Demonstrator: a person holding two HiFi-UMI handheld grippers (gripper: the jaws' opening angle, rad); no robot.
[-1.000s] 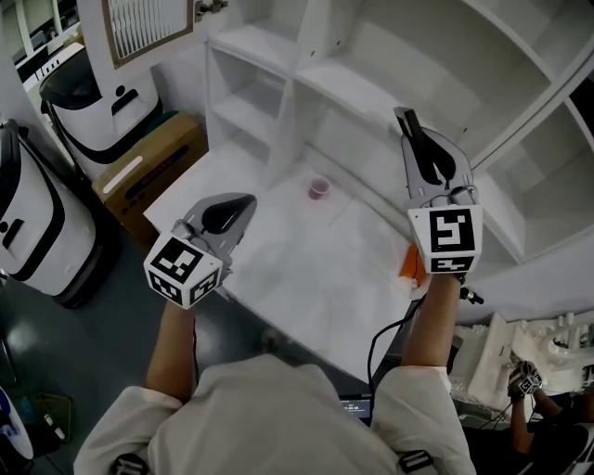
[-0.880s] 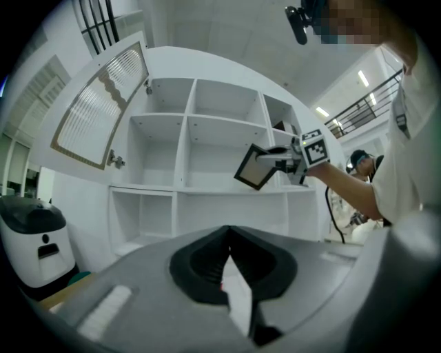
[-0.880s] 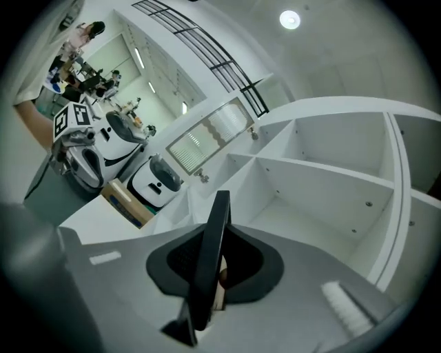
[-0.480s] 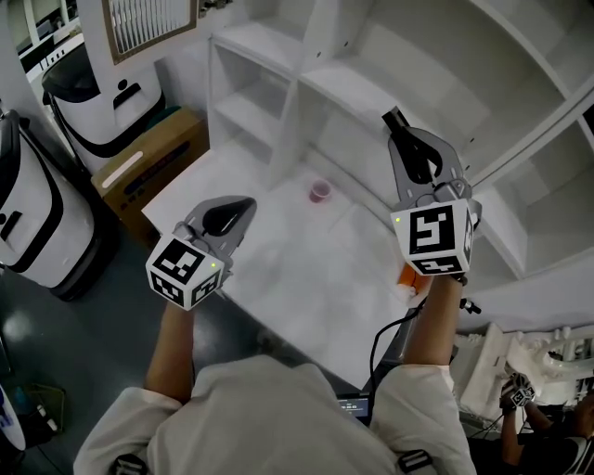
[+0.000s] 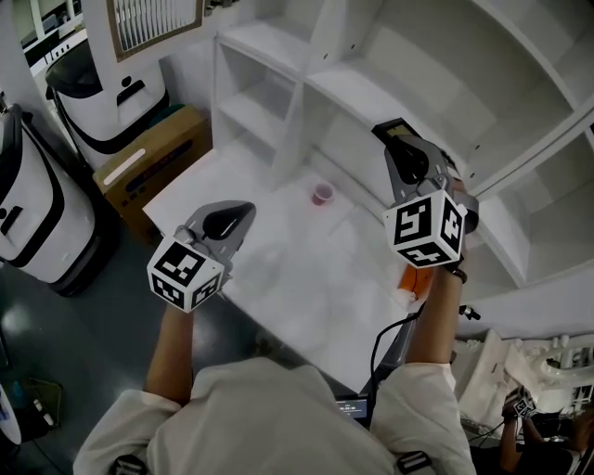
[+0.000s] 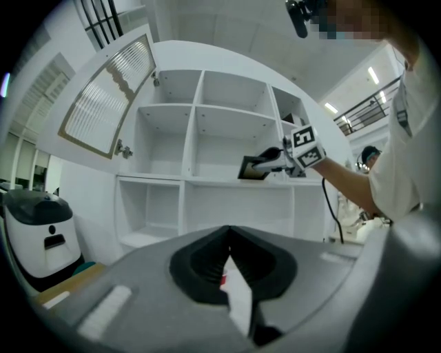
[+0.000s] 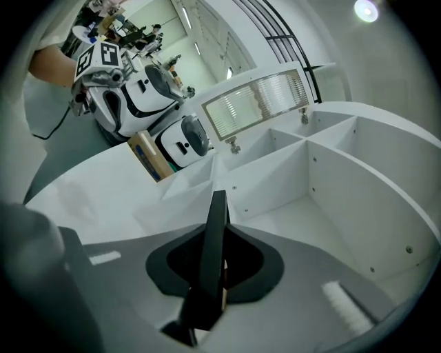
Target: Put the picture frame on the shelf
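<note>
Starting nearest: person's pale shirt (image 5: 232, 408) fills the bottom of the head view, both forearms reaching fwd over a white table (image 5: 306, 278). L gripper (image 5: 239, 211) hovers over the table's near-L part, pointing about level. Its jaws are pressed together w/ nothing btwn them; only a sliver of table and a bit of red show past the tips in the L gripper view.

R gripper (image 5: 393, 139) is further out and higher, nose at the shelf unit (image 5: 278, 102). It's pinching the picture frame (image 7: 215, 234), which is dark, seen edge-on btwn the pads in the R gripper view, and sticks up past the tips. From the L gripper view the frame hangs tilted in a middle-row bay, near that bay's R wall, low edge close to the board. Can't tell if it touches.

On the table: small pink cup (image 5: 321, 192) near the shelf's foot, and an orange item (image 5: 411, 276) at the R edge, partly hidden by the R marker cube.

Beyond, L of the table: cardboard box (image 5: 153, 160) on the floor, white-and-black machines (image 5: 88, 102) behind it, and a slatted door (image 5: 153, 23) at the shelf's top-L.
</note>
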